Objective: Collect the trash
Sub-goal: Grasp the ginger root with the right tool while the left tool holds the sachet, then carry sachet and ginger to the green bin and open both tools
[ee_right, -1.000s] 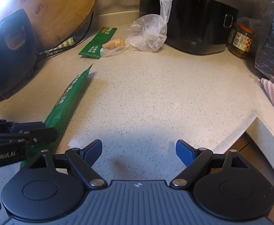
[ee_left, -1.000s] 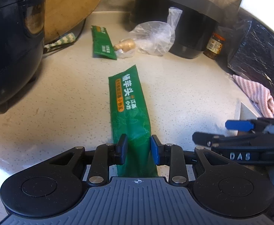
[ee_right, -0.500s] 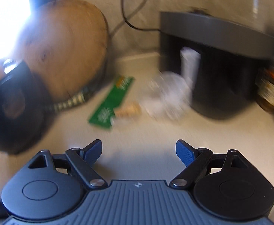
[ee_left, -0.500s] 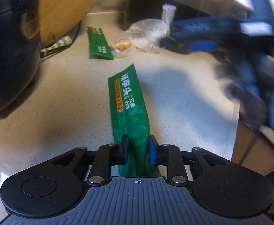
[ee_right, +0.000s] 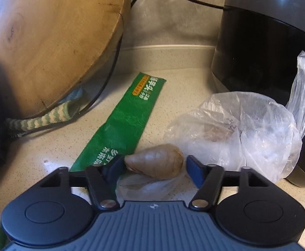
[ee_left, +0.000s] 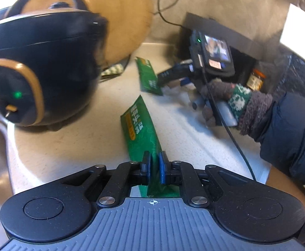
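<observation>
Your left gripper [ee_left: 154,166] is pinching the green wrapper [ee_left: 141,132]; your right gripper [ee_right: 155,170] is closing around bagged ginger [ee_right: 155,162] near the counter's back edge [ee_right: 169,49].

Glossy green foil wrapper [ee_left: 141,133], crinkled clear plastic bag [ee_right: 246,129], smooth wooden board [ee_right: 48,37], speckled stone countertop [ee_right: 173,79]
</observation>
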Demonstrator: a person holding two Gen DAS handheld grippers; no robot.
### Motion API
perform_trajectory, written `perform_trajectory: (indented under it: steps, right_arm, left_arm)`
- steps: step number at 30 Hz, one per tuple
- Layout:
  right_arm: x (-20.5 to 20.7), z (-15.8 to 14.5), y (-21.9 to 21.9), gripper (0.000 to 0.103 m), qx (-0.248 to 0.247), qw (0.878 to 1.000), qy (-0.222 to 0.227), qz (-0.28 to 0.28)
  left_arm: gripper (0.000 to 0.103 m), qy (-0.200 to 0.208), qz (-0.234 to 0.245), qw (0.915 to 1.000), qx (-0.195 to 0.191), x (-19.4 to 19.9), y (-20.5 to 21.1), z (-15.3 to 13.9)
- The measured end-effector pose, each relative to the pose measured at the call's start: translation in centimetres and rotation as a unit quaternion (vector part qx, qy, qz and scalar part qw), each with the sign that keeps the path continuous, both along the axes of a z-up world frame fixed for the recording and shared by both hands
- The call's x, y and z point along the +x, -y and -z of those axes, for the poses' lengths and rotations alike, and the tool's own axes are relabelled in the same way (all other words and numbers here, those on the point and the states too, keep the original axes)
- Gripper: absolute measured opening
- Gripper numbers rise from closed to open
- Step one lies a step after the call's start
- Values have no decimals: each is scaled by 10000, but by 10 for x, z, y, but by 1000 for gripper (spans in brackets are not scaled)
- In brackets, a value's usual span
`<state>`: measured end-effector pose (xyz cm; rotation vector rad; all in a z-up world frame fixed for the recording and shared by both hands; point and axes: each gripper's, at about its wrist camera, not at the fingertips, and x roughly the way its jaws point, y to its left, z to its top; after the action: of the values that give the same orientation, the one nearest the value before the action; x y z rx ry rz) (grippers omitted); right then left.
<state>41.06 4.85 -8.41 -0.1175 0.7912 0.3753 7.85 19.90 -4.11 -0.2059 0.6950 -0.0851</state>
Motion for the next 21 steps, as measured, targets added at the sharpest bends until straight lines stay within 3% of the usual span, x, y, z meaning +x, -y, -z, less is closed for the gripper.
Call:
perform_trajectory:
  steps: [6,13,17,21]
  right_arm:
    - [-25,-26,7,61,-28,10000,45,67]
    - [-122,-89,55,61,574,9964,532,338]
    - [-197,-98,105,61,574,9923,631,901]
    - [-274,-94,172,61,375,9806,638,1815]
  left_arm:
    - [12,355,120,9992,-143,-22,-13,-11]
    - [12,646,757,9941,-433,-29,-14,-15]
    - [12,737,1449,9849,-591,-24,6,-18]
    - [12,661,2295,9677,-808,-15,51,-22]
